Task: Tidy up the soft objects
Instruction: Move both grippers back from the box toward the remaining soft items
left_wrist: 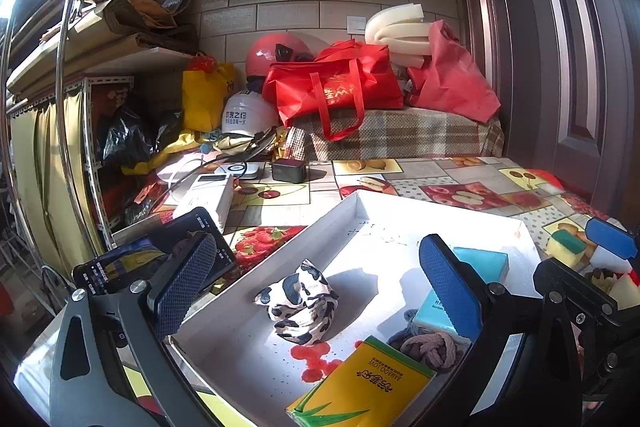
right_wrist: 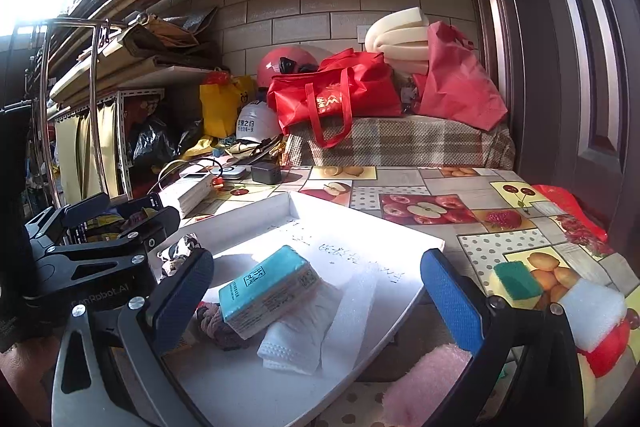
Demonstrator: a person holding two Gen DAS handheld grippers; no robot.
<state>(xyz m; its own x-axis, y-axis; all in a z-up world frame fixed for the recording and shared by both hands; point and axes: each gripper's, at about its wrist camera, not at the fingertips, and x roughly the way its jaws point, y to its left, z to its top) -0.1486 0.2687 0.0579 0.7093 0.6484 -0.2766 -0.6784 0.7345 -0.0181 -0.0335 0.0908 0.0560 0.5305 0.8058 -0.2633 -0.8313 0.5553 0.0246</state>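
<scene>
A white tray (left_wrist: 360, 205) sits on the fruit-print table. In it lie a cow-print cloth (left_wrist: 300, 301), a teal tissue pack (right_wrist: 266, 289), a yellow tissue pack (left_wrist: 364, 385), a braided brown cloth (left_wrist: 430, 349) and a white face mask (right_wrist: 298, 337). My left gripper (left_wrist: 316, 289) is open and empty, hovering over the cow-print cloth. My right gripper (right_wrist: 316, 299) is open and empty above the teal pack and the mask. A green-yellow sponge (right_wrist: 518, 283), a white foam block (right_wrist: 594, 311) and a pink fluffy object (right_wrist: 424, 383) lie outside the tray at the right.
A phone (left_wrist: 160, 251) and a white box (left_wrist: 208, 193) lie left of the tray. A black charger (left_wrist: 289, 170) stands behind it. Red bags (left_wrist: 340, 83), helmets (left_wrist: 244, 115) and foam rolls (left_wrist: 396, 27) pile up at the back. A door (left_wrist: 560, 47) is at right.
</scene>
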